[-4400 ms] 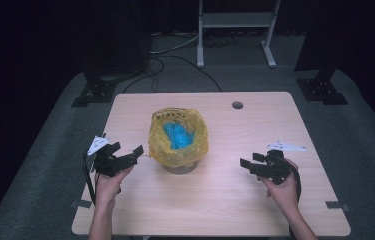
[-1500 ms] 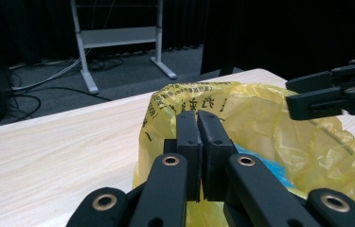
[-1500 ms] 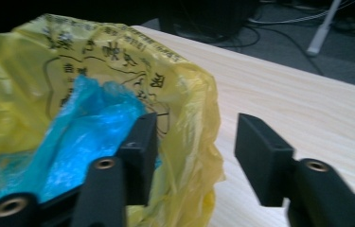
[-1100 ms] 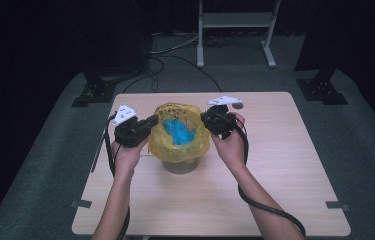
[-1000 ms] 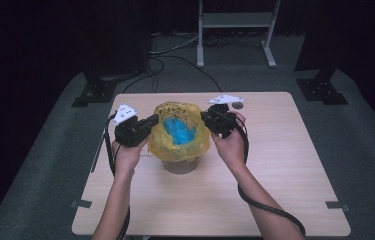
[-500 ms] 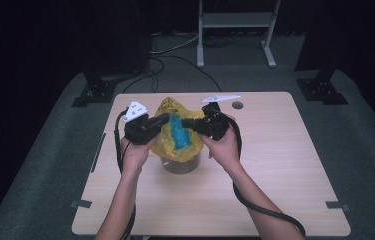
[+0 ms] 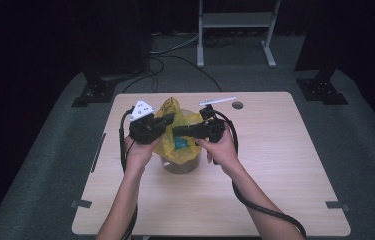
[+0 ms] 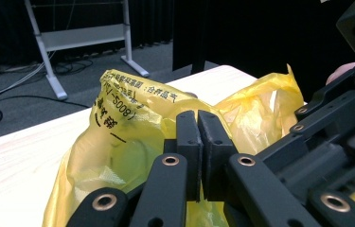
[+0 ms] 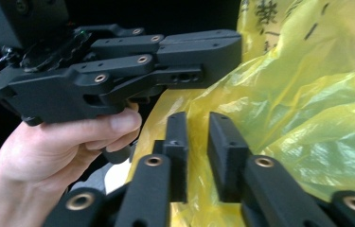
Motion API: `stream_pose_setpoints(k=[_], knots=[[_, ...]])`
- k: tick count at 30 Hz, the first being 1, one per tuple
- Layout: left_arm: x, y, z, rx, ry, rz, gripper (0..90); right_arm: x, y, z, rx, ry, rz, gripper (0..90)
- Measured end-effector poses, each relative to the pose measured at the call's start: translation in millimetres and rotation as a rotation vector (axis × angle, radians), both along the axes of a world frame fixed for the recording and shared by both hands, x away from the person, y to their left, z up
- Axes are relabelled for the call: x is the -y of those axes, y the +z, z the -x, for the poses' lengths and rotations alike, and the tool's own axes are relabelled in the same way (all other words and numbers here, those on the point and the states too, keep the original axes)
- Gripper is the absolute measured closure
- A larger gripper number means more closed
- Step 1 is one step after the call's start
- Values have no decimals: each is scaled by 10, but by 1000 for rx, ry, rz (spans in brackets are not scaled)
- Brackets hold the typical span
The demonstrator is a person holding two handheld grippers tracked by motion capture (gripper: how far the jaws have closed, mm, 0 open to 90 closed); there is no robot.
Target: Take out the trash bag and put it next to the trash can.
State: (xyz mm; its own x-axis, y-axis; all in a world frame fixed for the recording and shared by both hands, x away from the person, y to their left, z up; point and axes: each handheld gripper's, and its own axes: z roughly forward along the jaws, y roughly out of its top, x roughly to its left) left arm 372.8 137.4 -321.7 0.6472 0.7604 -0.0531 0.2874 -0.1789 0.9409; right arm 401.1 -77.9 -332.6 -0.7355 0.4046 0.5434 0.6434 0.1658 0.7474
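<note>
A yellow plastic bag (image 7: pixel 167 146) lines a small round container (image 7: pixel 180 166) at the table's middle, with something blue (image 7: pixel 179 144) inside. Both grippers meet over it. My left gripper (image 7: pixel 169 120) is shut on the bag's rim, jaws pressed together (image 8: pixel 198 118) against the printed yellow film (image 8: pixel 128 118). Just to its right, my right gripper (image 7: pixel 177 132) grips a fold of the bag between its jaws (image 9: pixel 199 120); yellow film (image 9: pixel 307 109) fills the narrow gap. The left gripper (image 9: pixel 189 61) and its hand (image 9: pixel 61 142) are close ahead in the right gripper view.
A round hole (image 7: pixel 237 105) sits near the table's far edge. Beyond the table stand a metal rack (image 7: pixel 235 20), floor cables (image 7: pixel 170 55) and black stand bases (image 7: pixel 95 92) (image 7: pixel 320 90). Tape marks (image 7: pixel 80 204) (image 7: pixel 336 204) lie near the front corners.
The grippers came from the table's sides to the bag's rim, then pulled both edges inward until they met over the container. The bag's opening has narrowed and its top stands bunched up.
</note>
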Motion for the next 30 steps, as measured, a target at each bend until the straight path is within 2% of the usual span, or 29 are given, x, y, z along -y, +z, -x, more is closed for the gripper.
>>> stream_pose_setpoints(k=[3,9,14,19,23,24,25,30], knots=[[6,-2,-7,-4,-3,-2,881,-15,-7,6,-13,18,-10,649],[27,-1,-8,-5,-7,-1,881,-47,0,22,-17,21,-1,566],[46,-6,-13,-7,-11,-4,880,-118,5,74,34,-8,63,551],[50,-9,-13,-9,-12,1,879,-188,1,131,93,-66,128,630],[48,-10,-11,-8,-12,3,877,-226,-3,169,133,-101,160,792],[46,-12,-10,-9,-12,3,875,-231,-3,177,135,-103,164,860],[44,-15,-10,-9,-11,7,871,-236,-3,183,136,-107,167,889],[2,-35,-13,-15,-2,26,824,-234,-9,186,139,-104,173,900]])
